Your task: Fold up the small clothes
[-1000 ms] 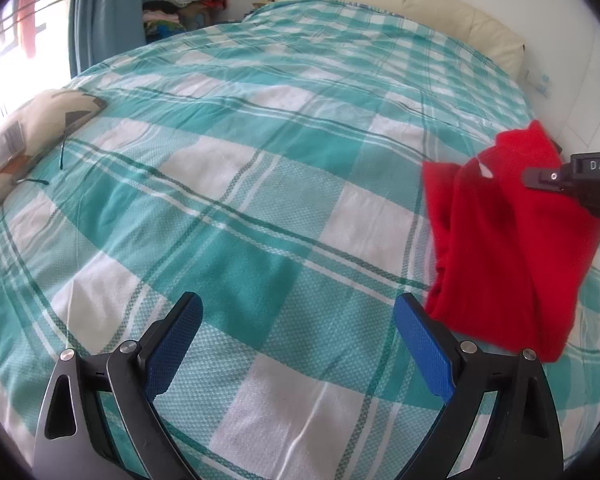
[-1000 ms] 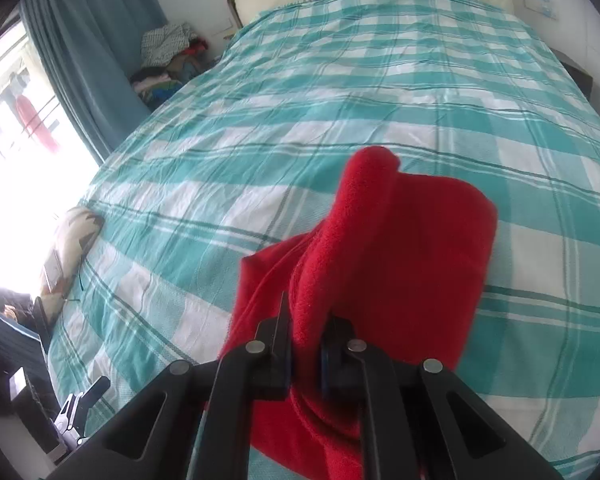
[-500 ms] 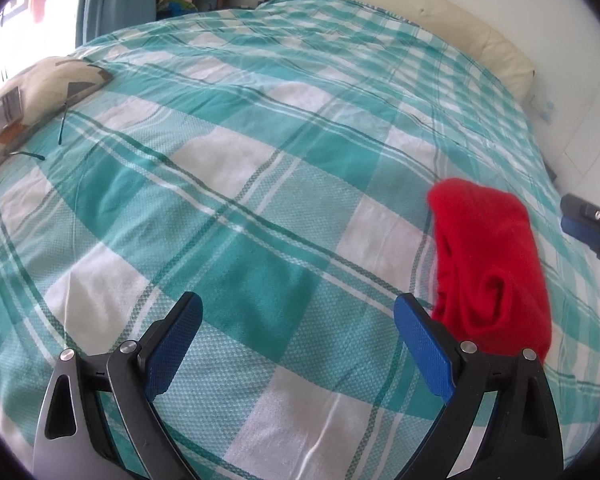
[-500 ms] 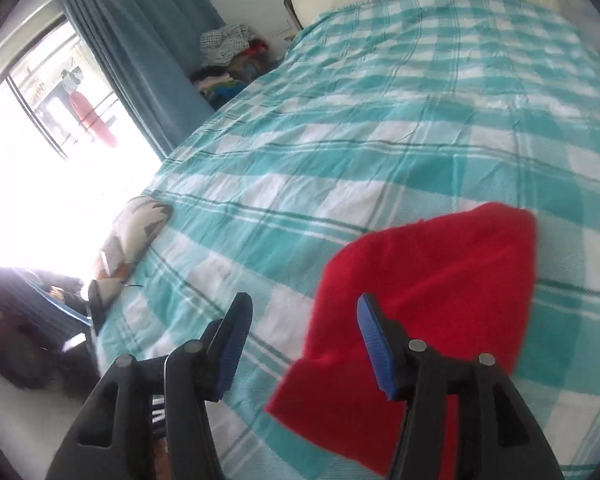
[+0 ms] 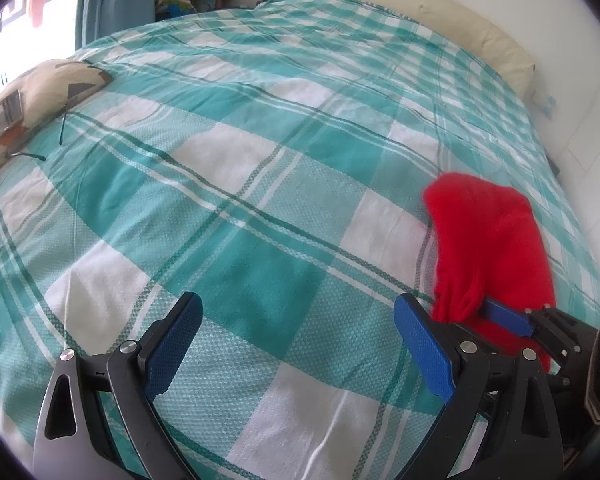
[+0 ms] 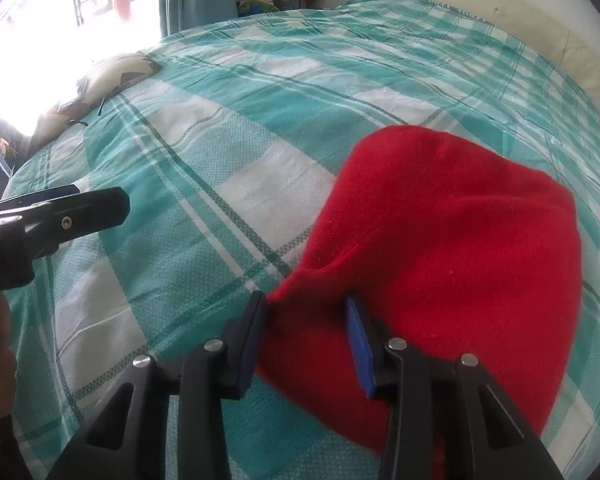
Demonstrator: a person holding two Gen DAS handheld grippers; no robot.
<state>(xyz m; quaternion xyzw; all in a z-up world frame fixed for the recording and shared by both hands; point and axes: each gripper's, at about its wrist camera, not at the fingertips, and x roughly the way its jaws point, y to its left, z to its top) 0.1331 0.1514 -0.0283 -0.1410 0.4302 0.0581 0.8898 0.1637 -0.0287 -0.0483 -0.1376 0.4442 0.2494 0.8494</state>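
Right claw (image 6: pixel 306 336) astride red garment (image 6: pixel 452 248), perhaps gripping

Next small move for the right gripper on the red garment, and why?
Probably close the right gripper on the near edge of the red garment. Its jaws have just been closing, a bunched fold sits between them, and the pads do not yet clearly pinch it. The left gripper hangs open over bare bedspread.

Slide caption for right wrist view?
Right gripper closing around an edge of the red garment on the checked bedspread.
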